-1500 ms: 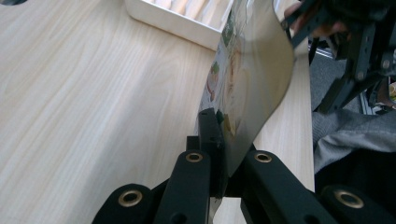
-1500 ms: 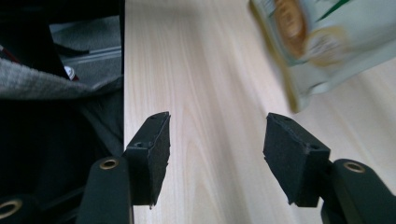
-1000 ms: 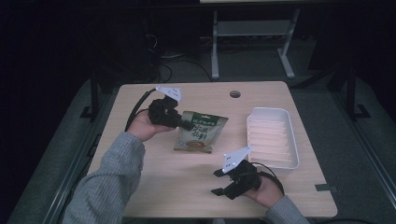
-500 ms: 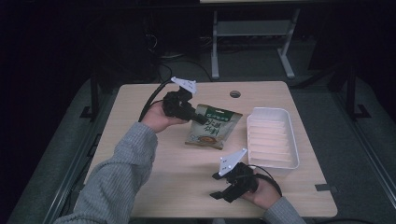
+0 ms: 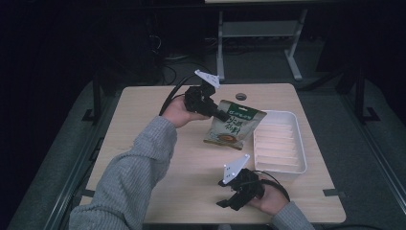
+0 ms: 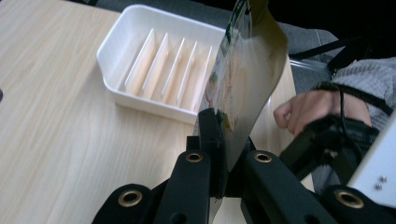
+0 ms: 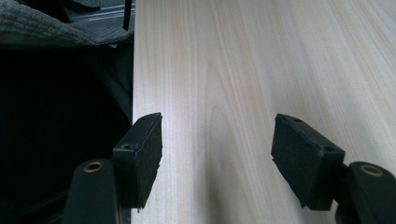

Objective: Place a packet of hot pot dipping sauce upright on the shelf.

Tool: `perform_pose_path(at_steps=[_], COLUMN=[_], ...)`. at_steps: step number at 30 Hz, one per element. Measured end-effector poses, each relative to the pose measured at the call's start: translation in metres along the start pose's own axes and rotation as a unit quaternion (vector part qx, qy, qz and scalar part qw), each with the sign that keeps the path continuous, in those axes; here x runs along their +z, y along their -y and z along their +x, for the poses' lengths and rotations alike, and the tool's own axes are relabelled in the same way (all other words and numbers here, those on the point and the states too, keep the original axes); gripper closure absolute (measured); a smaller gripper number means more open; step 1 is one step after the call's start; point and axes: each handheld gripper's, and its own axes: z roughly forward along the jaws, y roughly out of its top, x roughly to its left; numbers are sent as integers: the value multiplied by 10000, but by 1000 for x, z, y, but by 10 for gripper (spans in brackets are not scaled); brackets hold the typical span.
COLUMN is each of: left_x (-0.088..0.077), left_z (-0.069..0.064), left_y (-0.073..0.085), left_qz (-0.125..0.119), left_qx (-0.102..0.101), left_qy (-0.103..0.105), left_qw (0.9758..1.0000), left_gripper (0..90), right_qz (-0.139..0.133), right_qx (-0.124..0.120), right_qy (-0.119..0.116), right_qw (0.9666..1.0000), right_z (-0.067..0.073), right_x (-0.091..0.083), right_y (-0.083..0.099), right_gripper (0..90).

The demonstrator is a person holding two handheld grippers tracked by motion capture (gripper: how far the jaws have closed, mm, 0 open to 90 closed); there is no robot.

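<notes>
Left gripper [image 5: 221, 115] pinches the snack pouch [image 5: 233, 125] by its top corner, just beside the white tray [image 5: 300, 143]; right gripper [image 7: 217, 158] gapes empty. We judge the pouch light, limp, slippery; sealed edges grip best.

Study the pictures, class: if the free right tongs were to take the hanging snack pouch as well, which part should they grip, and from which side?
Probably the free bottom edge of the snack pouch, approached from the person's side. The left tongs pinch its top corner, so it hangs flat and thin; the right tongs stand open below it.
</notes>
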Motion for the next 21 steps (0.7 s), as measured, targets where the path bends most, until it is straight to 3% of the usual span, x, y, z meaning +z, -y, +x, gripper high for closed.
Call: perform_pose_path(at_steps=[17, 21], left_x=[31, 37], left_z=[4, 4], left_y=[-45, -51], left_qz=[-12, -50], left_qx=[191, 151], left_qy=[71, 86], left_qw=[9998, 9998], left_gripper=[898, 898], right_qz=[94, 113], right_qx=[-117, -115], right_qy=[-131, -225], right_qw=[9998, 9996], right_z=[4, 4], right_x=[2, 1], right_y=[0, 1], right_gripper=[305, 300])
